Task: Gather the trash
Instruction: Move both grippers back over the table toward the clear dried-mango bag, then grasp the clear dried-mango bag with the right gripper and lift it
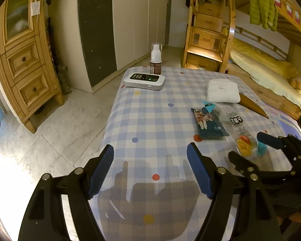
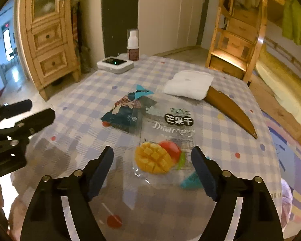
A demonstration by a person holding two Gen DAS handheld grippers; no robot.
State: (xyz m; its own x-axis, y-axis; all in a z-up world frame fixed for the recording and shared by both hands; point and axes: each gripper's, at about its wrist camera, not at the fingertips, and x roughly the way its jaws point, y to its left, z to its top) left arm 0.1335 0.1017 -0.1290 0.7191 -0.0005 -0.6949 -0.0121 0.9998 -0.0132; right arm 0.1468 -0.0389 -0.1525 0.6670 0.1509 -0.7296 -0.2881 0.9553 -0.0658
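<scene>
A table (image 1: 150,120) under a blue checked, dotted cloth, seen from both wrist cameras. The left gripper (image 1: 150,168) hangs over bare cloth at the near edge, jaws wide apart and holding nothing; its shadow falls on the cloth just below. The right gripper (image 2: 152,170) hangs over the near end of a clear mango bag (image 2: 166,140), jaws also wide apart, one finger on either side of the printed mango but not closed on it; whether the pads touch the film cannot be told. In the left view the right gripper (image 1: 248,146) appears at the right edge, over the same mango bag (image 1: 240,132). Touching the bag's far left side, and partly under it, lies a dark snack wrapper (image 2: 122,112). Farther right lie a folded white towel (image 2: 188,84) and, just beside it, a brown curved sheath (image 2: 230,110). At the far left corner stand a white device (image 2: 115,63) and a spray bottle (image 2: 133,45).
</scene>
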